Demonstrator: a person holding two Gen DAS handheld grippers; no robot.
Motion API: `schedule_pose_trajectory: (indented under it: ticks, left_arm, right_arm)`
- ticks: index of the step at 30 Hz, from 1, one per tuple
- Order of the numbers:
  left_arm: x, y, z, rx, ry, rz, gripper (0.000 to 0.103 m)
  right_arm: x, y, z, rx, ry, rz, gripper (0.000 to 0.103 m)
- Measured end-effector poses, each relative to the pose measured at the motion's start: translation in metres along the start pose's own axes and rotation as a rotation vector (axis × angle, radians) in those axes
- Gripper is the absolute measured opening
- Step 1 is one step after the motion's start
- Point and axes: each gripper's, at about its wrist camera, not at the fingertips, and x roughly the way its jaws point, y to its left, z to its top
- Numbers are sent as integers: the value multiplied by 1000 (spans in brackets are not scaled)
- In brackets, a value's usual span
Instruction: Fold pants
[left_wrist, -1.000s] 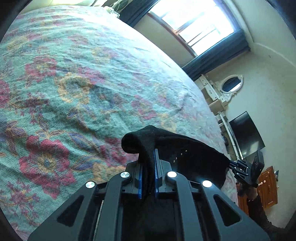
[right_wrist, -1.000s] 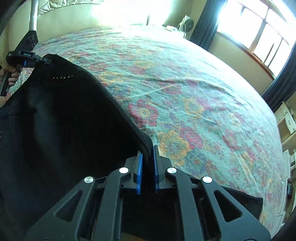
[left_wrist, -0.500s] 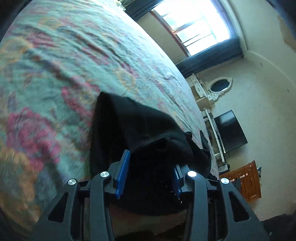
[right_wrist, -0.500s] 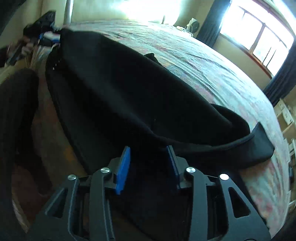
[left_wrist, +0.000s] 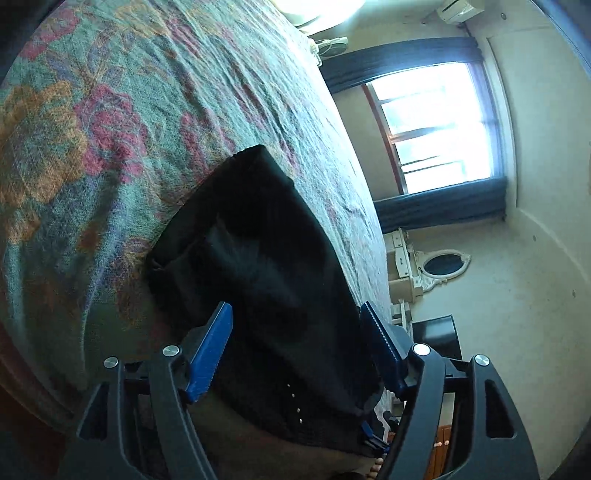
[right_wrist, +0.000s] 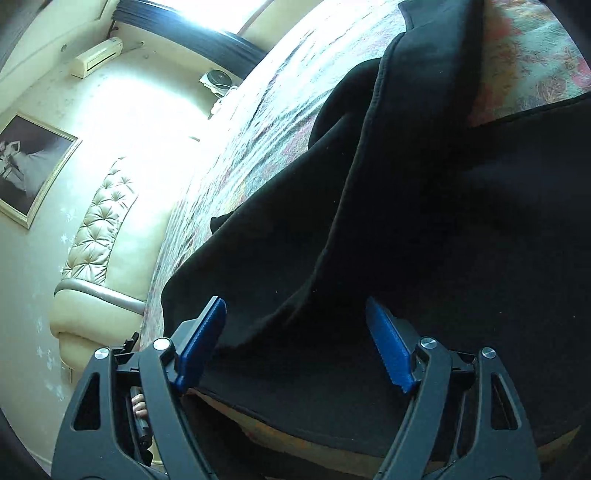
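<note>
The black pants (left_wrist: 266, 258) lie on the floral bedspread (left_wrist: 110, 129) near the bed's edge, with a folded end pointing up the bed. My left gripper (left_wrist: 295, 347) is open, its blue pads on either side of the pants' near end, holding nothing. In the right wrist view the pants (right_wrist: 406, 229) spread wide across the bed with a seam running along them. My right gripper (right_wrist: 295, 343) is open just above the cloth and empty.
A cream tufted headboard (right_wrist: 99, 236) and a framed picture (right_wrist: 26, 166) stand to the left. A window with dark curtains (left_wrist: 443, 122), a white dresser with oval mirror (left_wrist: 439, 264) and a dark TV (left_wrist: 436, 339) line the far wall.
A second ago both grippers were shut on the pants' waistband and held it up. They have since opened and let go, and the pants now lie on the bed.
</note>
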Motion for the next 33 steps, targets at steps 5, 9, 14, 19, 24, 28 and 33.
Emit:
schedule_pose_trajectory:
  ticks: [5,9,14,19,24,28,33]
  left_arm:
    - [11,-3,-6,-51,-69,83,70]
    - [12,-10,-2,-49,-138,110,70]
    - [34,-5,6,-71,-127,153,24]
    - [43,-1,9,-83,-104,165,15]
    - [47,-1,21,-79,-87,170,15]
    - [28,8,10,-115,-115,105,13]
    - [3,8,6,-101,-137,46,13]
  right_arm:
    - [0,2,-4,58,-58,19,80]
    - [-3,-3,-12,59,-87,28,80]
    - [-1,-15,-4,59,-99,8,57]
    - [11,-25,6,50,-87,-56,33]
    - [15,-32,8,68,-85,-70,11]
    - [-3,-26,3,84,-122,-12,10]
    - [-35,-6,-19,44,-143,62,10]
